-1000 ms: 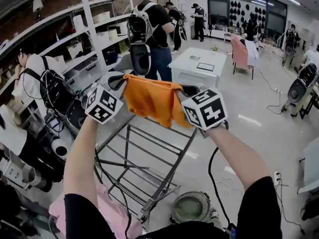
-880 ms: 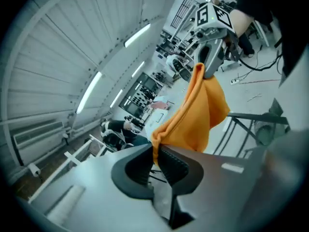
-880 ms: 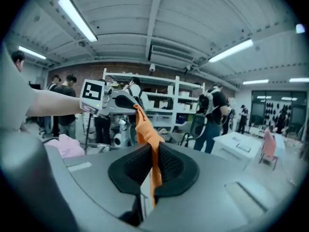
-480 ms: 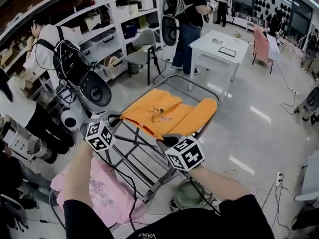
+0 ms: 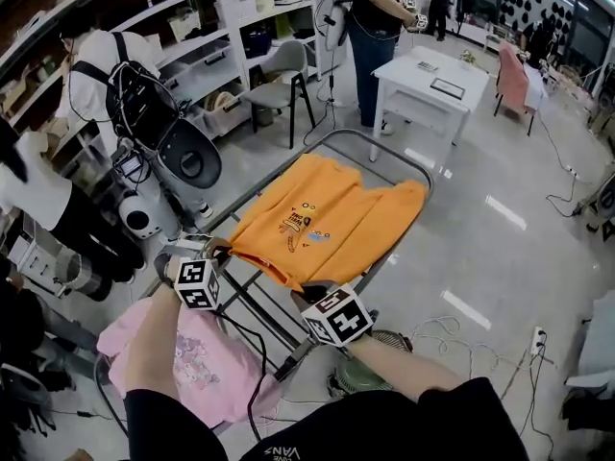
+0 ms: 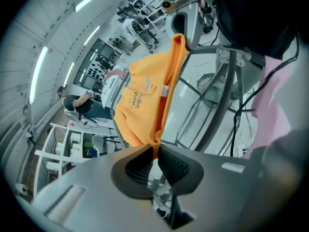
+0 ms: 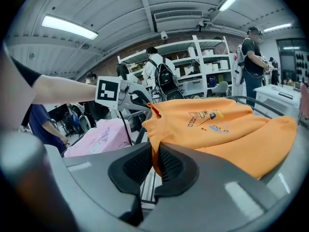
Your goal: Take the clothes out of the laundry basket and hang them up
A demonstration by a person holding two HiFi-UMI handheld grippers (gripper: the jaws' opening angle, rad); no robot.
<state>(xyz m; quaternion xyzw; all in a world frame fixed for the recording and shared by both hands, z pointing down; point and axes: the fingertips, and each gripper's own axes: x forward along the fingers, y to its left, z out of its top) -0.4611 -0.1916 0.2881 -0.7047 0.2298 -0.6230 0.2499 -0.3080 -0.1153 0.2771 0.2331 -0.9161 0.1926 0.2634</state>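
Note:
An orange T-shirt [image 5: 327, 224] with a small chest print lies spread flat over the metal drying rack [image 5: 389, 149]. My left gripper [image 5: 216, 251] is shut on the shirt's near hem at its left corner. My right gripper [image 5: 312, 291] is shut on the same hem further right. In the left gripper view the pads [image 6: 155, 151] pinch a fold of orange cloth [image 6: 145, 88]. The right gripper view shows its pads [image 7: 155, 161] clamped on the shirt [image 7: 212, 124] too. A pink garment [image 5: 197, 368] lies in the basket at lower left.
A round fan [image 5: 360, 377] sits on the floor under my right arm, with cables beside it. A white table [image 5: 432, 75], a grey chair [image 5: 279, 75] and shelving [image 5: 221, 27] stand beyond the rack. People with backpacks [image 5: 144, 104] stand to the left and at the back.
Both grippers have come down and back towards me with the orange shirt. It hung in the air between them and now lies spread over the rack.

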